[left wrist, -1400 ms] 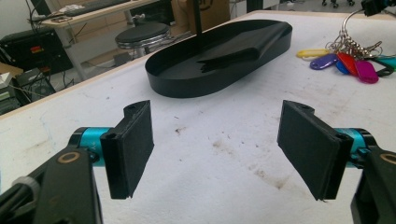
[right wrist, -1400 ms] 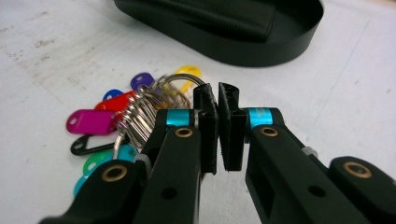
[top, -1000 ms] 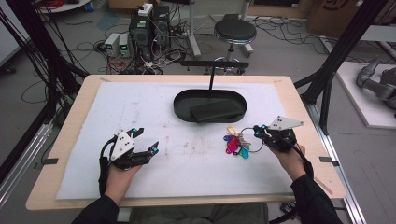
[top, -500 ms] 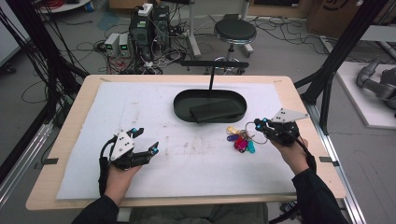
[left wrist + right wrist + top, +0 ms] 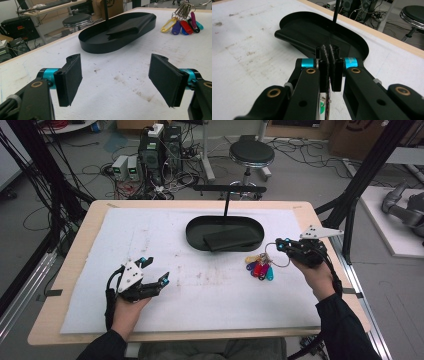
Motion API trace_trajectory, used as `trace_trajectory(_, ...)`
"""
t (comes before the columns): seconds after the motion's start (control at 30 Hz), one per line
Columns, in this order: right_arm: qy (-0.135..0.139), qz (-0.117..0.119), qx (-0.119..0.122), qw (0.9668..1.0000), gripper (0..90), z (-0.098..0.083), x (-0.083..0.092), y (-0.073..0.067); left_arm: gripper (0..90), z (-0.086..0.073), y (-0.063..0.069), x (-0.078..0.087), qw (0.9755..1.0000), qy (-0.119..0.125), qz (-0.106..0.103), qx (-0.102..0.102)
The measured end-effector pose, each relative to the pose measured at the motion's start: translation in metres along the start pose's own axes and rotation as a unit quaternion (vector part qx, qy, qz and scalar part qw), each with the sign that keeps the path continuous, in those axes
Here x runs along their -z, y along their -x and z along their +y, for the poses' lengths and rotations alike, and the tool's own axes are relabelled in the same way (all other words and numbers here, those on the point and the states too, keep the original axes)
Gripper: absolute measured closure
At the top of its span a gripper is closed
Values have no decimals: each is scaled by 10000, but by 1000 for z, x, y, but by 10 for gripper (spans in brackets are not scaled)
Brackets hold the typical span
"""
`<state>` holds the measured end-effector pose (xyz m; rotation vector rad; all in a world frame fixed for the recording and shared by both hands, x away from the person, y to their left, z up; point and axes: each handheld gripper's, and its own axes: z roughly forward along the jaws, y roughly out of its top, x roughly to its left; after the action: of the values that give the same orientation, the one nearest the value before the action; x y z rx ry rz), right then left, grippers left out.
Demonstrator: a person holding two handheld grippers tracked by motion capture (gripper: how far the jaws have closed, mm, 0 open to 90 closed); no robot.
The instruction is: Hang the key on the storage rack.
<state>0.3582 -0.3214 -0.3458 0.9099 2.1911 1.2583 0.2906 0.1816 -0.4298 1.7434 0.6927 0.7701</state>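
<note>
One key bunch [image 5: 260, 268], five tags, one black tray [image 5: 200, 238]

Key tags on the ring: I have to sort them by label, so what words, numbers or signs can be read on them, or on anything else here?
None can be read.
Key tags: label windows too small and blurred in the high view and the left gripper view.
Cardboard box on the floor: a dark mark, cut off and illegible.
Black tray: no lettering.

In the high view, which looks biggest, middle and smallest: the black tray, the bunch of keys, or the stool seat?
1. black tray, plainly the biggest.
2. stool seat, though it sits farther off on the floor, so its true size is unsure.
3. bunch of keys, the smallest, hanging from the right gripper.
</note>
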Motion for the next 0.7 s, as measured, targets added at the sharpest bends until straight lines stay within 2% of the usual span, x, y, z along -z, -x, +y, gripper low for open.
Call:
trace_trajectory(0.17, 68, 46, -61, 9999, 886, 7, 2, 2, 268, -1, 0, 1, 10000, -7, 0, 6)
trace_trajectory(0.5, 176, 68, -36, 9998, 886, 17, 3, 4, 268, -2, -1, 5, 10000, -11, 48, 16)
trace_trajectory(0.7, 217, 57, 68, 9997, 886, 26, 5, 6, 268, -2, -2, 6, 10000, -22, 58, 19)
